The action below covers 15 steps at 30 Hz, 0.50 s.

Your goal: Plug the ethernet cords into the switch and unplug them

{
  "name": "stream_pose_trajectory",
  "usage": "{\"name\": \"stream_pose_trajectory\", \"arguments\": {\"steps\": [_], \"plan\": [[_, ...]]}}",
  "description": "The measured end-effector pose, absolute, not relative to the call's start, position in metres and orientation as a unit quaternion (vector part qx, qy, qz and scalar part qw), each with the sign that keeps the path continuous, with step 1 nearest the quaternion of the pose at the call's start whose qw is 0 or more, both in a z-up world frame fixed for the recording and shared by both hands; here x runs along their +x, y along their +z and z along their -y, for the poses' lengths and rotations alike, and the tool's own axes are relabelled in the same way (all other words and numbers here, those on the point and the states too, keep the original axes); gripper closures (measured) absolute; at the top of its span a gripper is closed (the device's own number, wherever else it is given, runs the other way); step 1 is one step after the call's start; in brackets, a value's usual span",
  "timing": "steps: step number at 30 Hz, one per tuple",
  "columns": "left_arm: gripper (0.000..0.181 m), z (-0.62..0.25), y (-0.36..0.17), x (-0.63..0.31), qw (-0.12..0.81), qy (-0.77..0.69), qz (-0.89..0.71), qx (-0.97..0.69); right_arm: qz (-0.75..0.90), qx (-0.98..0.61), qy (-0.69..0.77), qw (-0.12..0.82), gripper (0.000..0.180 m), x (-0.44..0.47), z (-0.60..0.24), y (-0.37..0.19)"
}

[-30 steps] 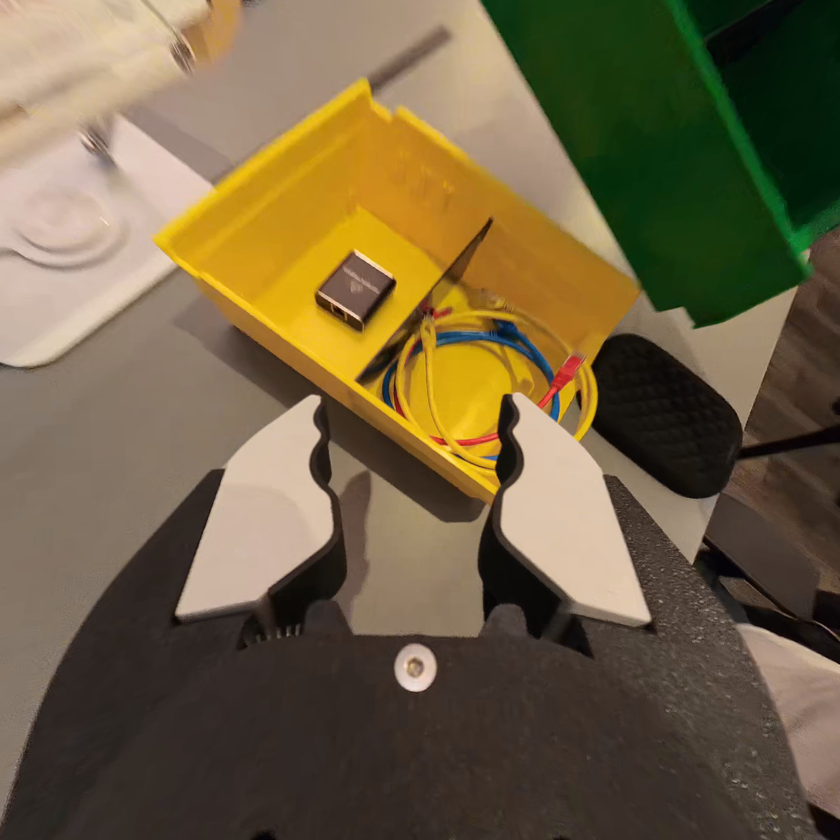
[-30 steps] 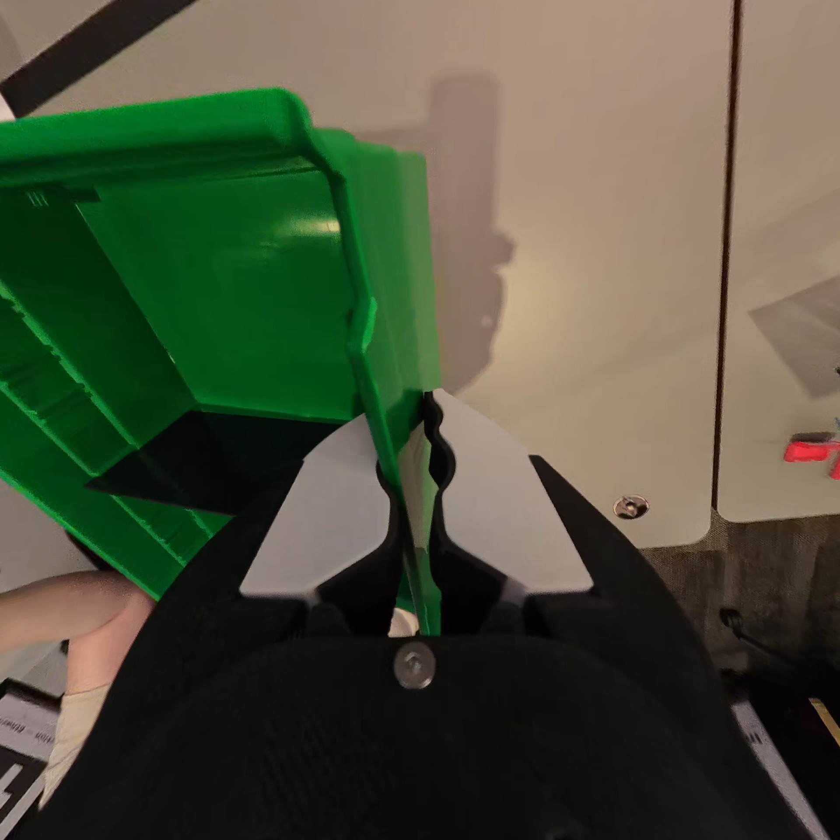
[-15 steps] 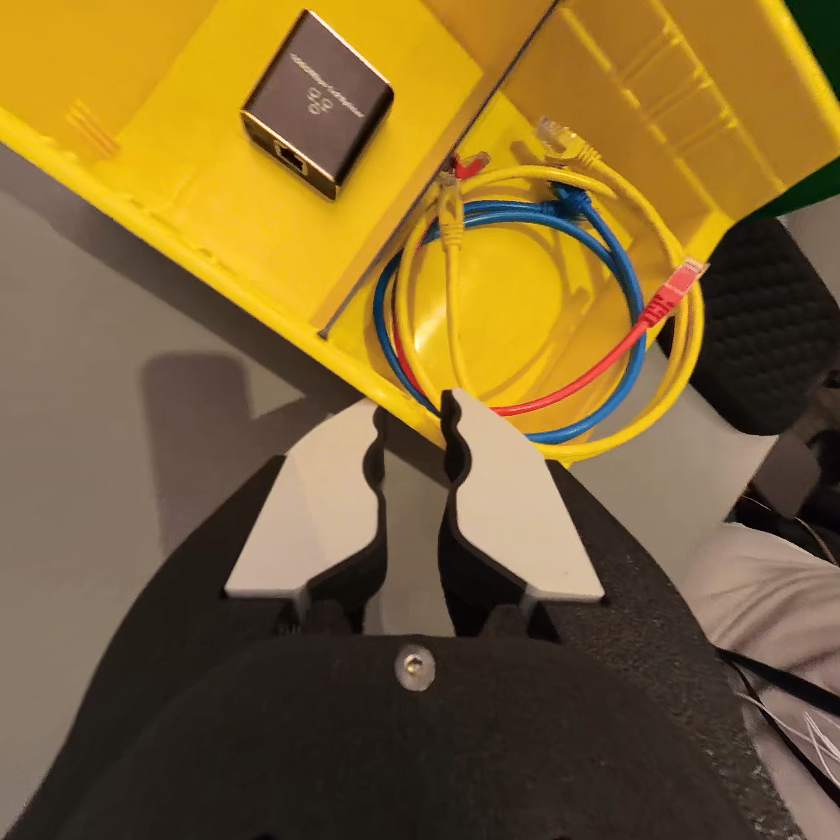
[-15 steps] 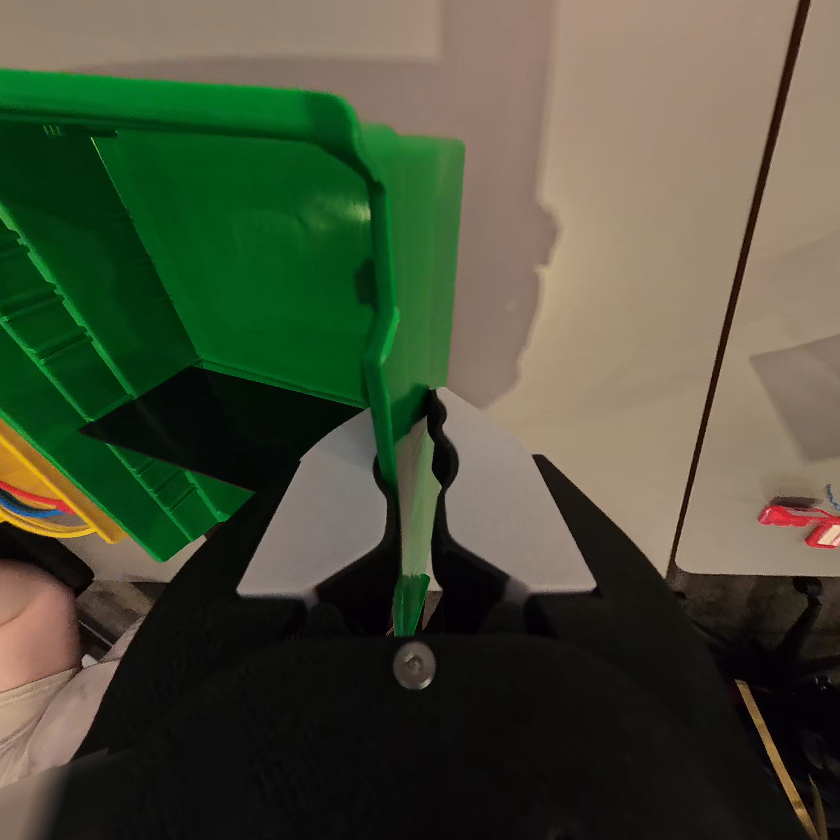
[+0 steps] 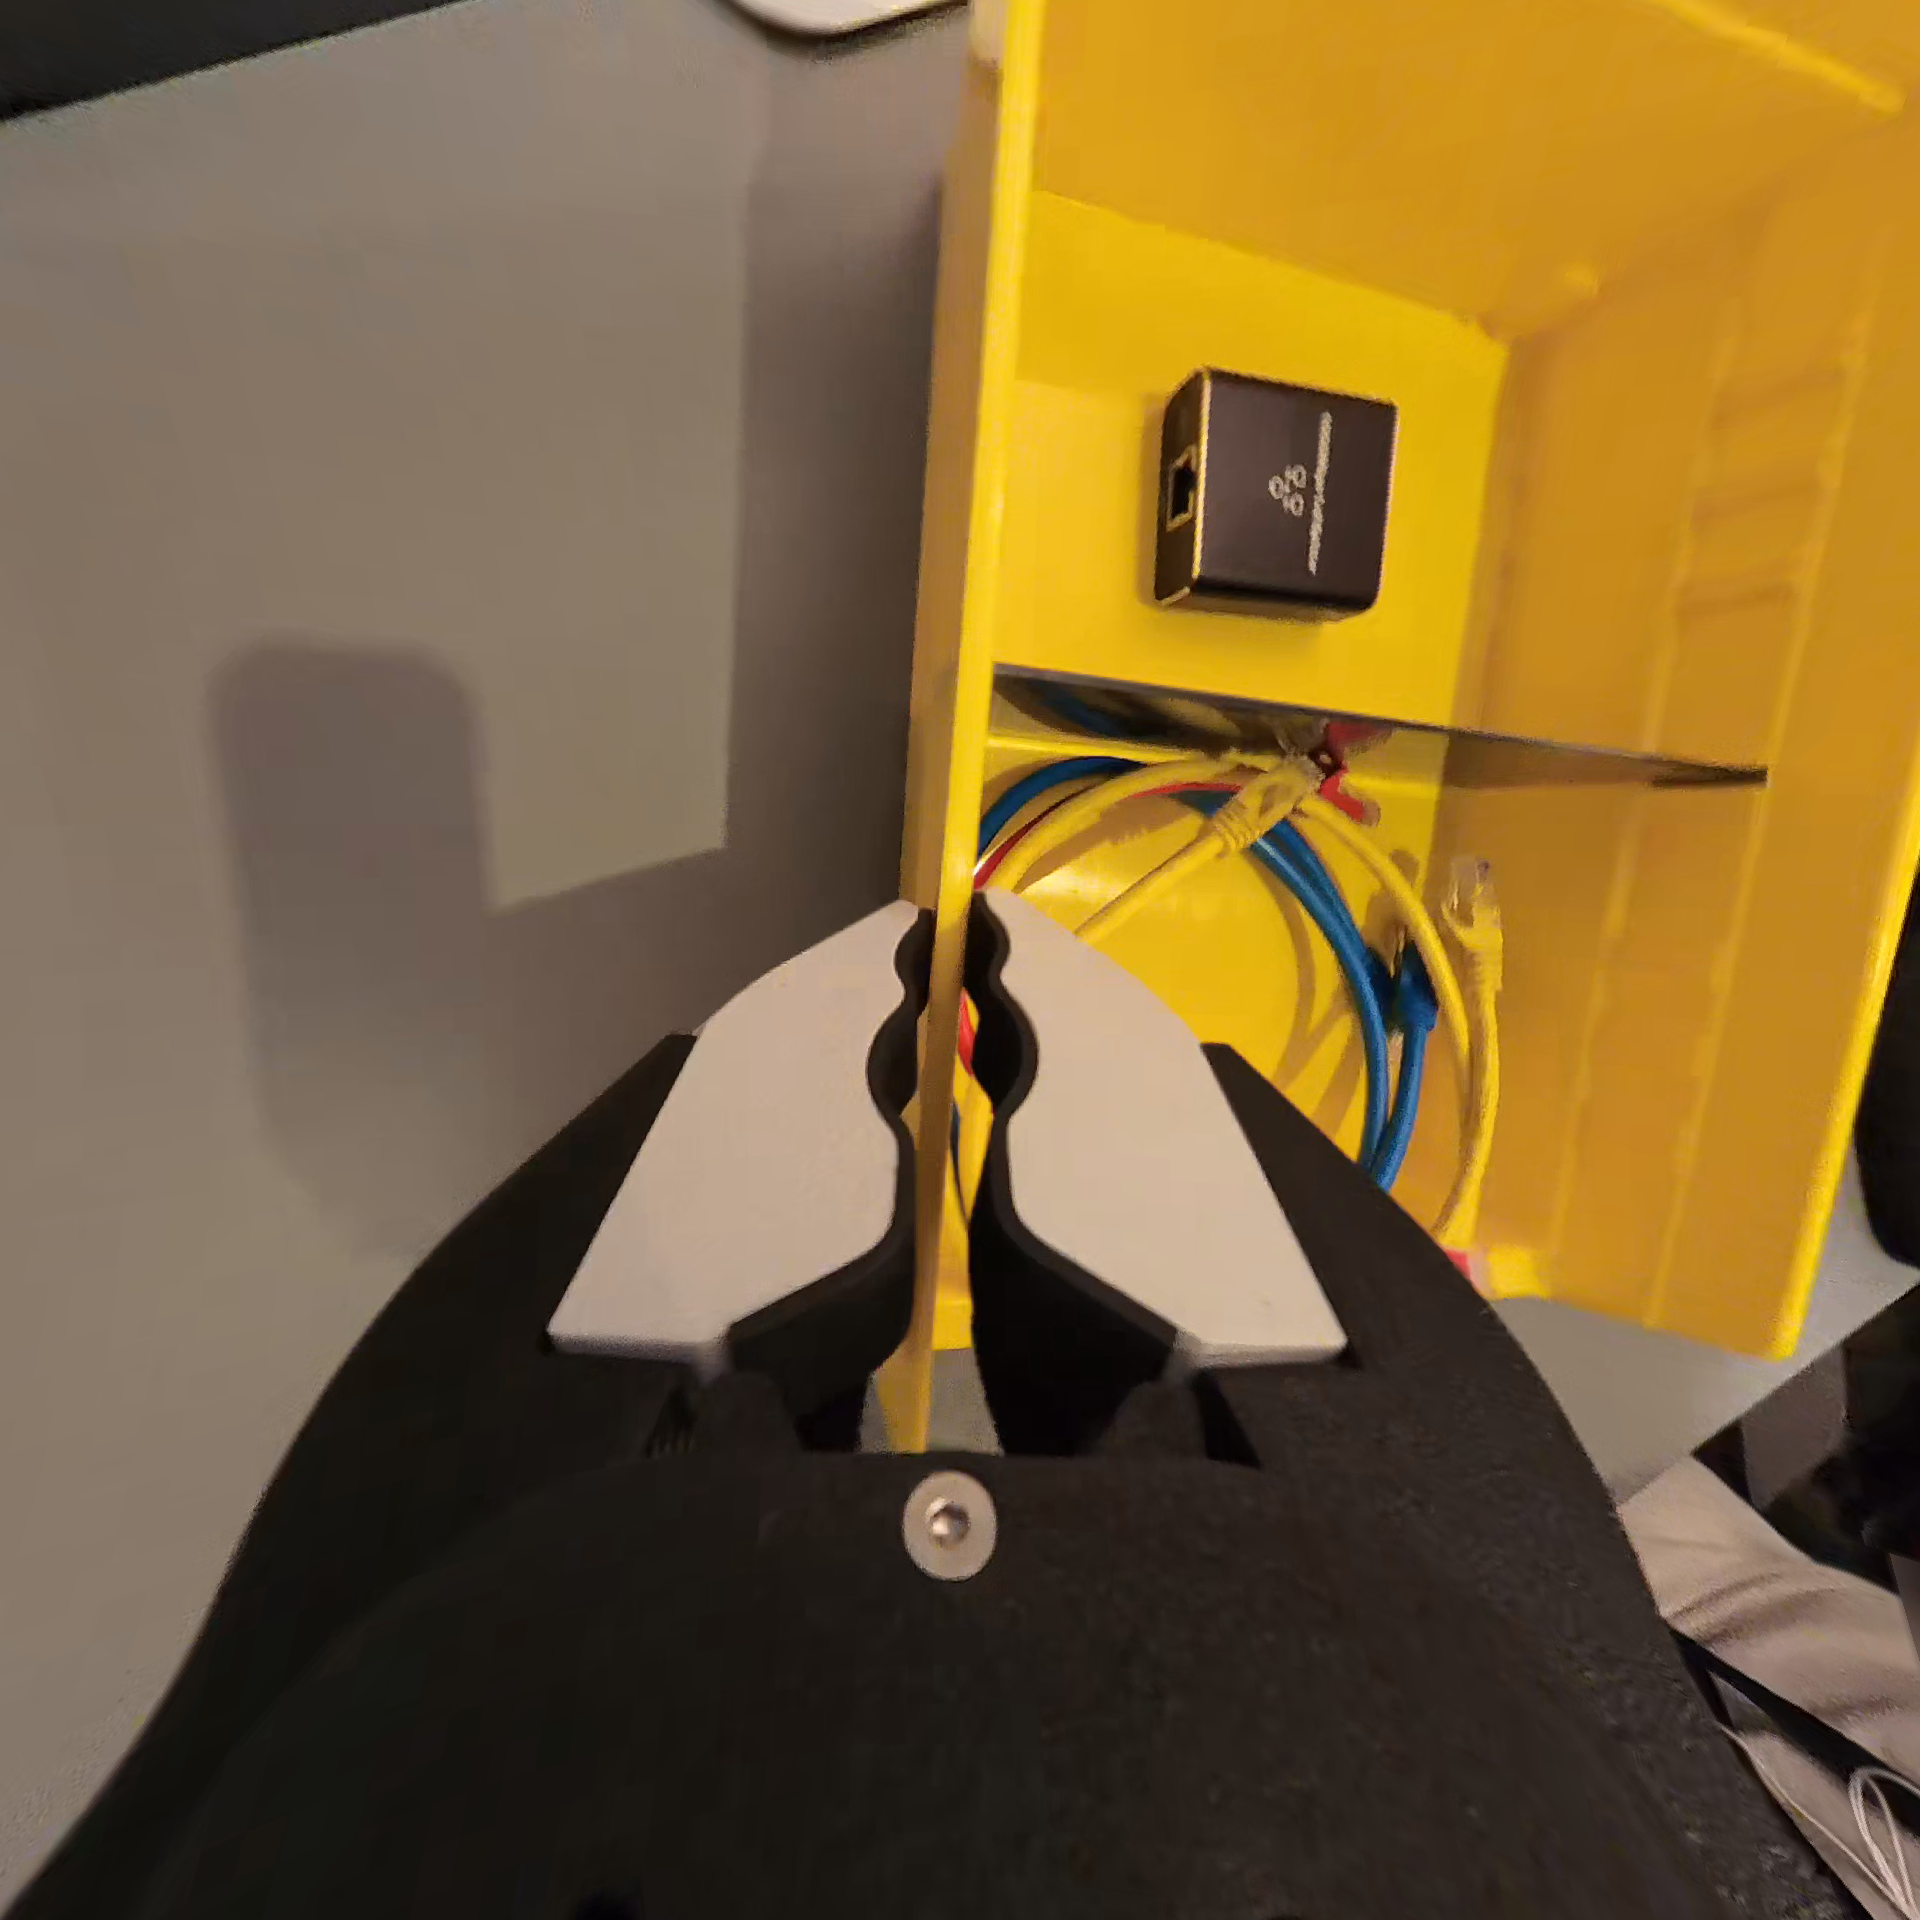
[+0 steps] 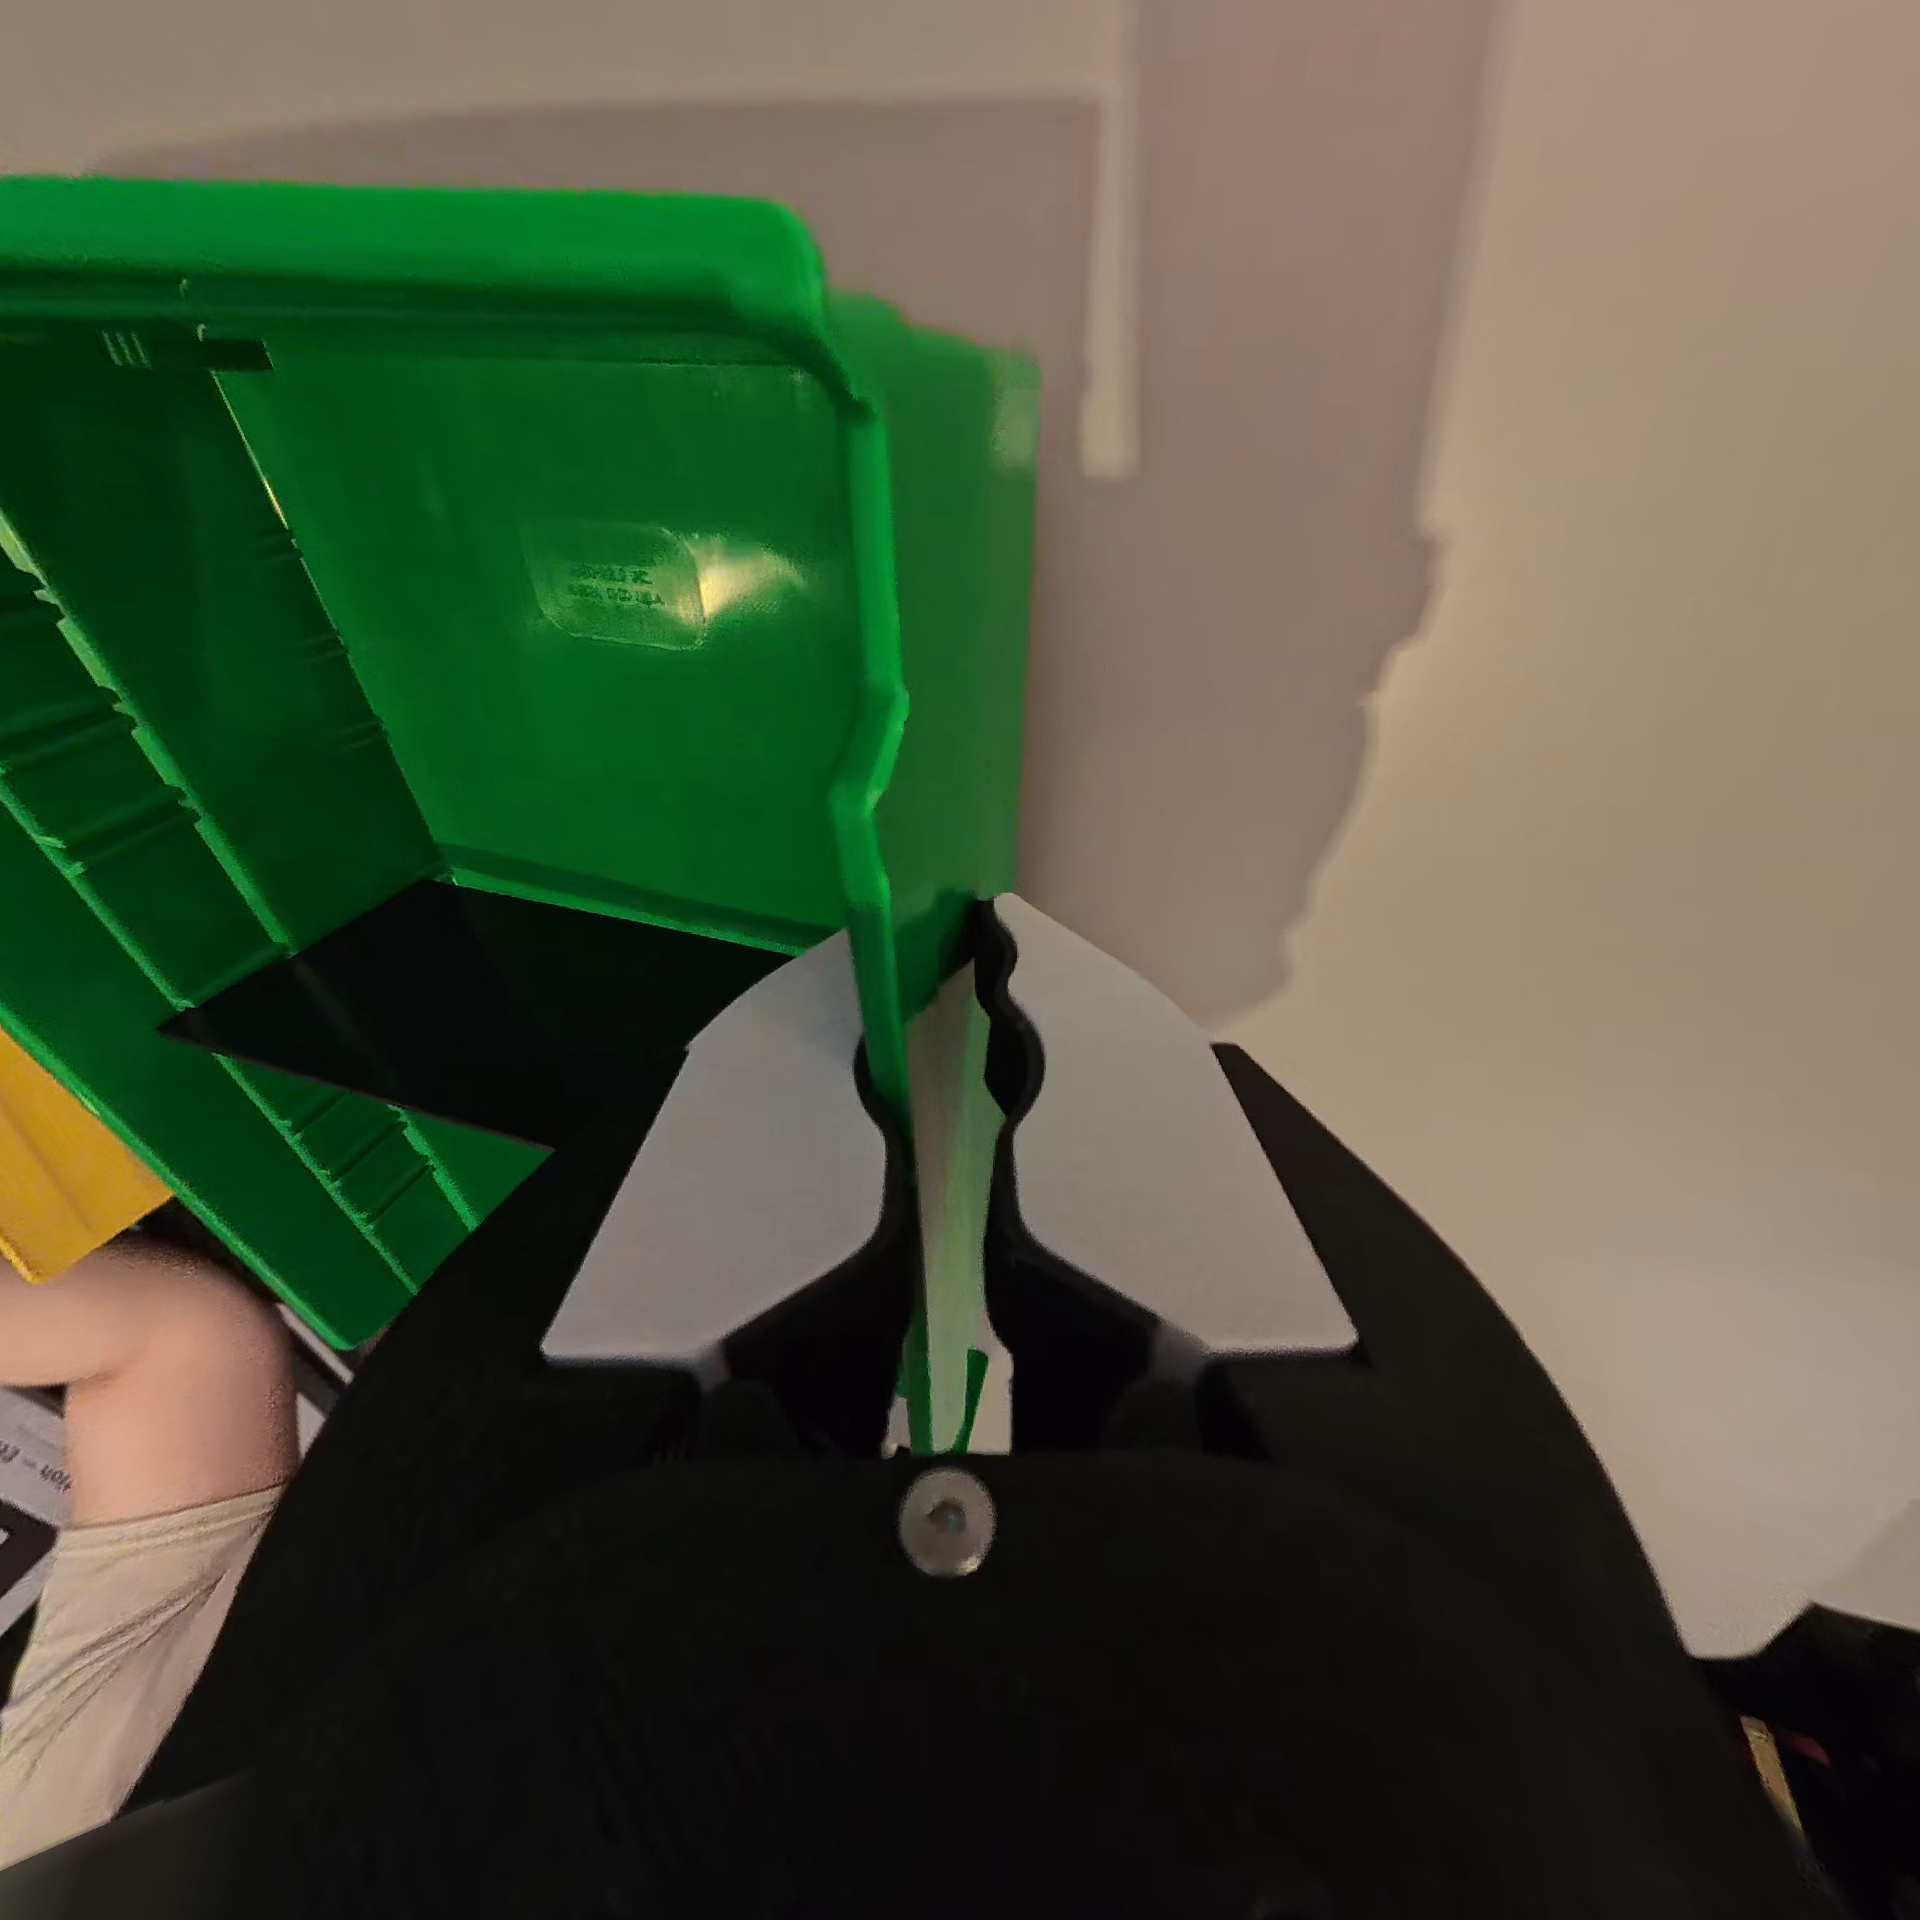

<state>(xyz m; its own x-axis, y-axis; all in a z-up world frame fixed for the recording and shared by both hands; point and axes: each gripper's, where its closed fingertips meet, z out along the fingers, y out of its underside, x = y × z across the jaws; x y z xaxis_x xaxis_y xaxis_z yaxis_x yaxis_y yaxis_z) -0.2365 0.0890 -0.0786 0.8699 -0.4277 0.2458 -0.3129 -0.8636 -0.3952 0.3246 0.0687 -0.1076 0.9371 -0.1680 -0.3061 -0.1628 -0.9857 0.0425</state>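
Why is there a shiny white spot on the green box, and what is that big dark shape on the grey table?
In the right wrist view, the shiny spot is lamp glare on the green box, which looks a bit blurry. In the left wrist view, the dark shape on the grey table is a shadow, probably of the left claw and its holder, beside the yellow box.
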Motion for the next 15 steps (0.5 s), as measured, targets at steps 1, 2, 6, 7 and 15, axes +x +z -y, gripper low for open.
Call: {"name": "stream_pose_trajectory", "arguments": {"steps": [1,2,6,7,15], "plan": [[0.176,-0.088,-0.078,-0.25,0.175,-0.166,-0.182,-0.953,0.077,0.984,-0.161,0.015,0.169,0.316,-0.071,-0.113],[0.176,-0.085,-0.078,-0.262,0.174,-0.17,-0.172,-0.955,0.067,0.983,-0.167,0.021,0.169,0.307,-0.073,-0.117],[0.175,-0.081,-0.078,-0.31,0.181,-0.16,-0.117,-0.963,0.031,0.984,-0.176,0.017,0.167,0.281,-0.085,-0.122],[0.175,-0.082,-0.077,-0.322,0.187,-0.149,-0.099,-0.966,0.023,0.985,-0.168,0.017,0.168,0.277,-0.087,-0.122],[0.172,-0.065,-0.08,-0.36,0.169,-0.169,-0.013,-0.971,-0.001,0.976,-0.212,-0.052,0.149,0.255,-0.092,-0.112]]}}
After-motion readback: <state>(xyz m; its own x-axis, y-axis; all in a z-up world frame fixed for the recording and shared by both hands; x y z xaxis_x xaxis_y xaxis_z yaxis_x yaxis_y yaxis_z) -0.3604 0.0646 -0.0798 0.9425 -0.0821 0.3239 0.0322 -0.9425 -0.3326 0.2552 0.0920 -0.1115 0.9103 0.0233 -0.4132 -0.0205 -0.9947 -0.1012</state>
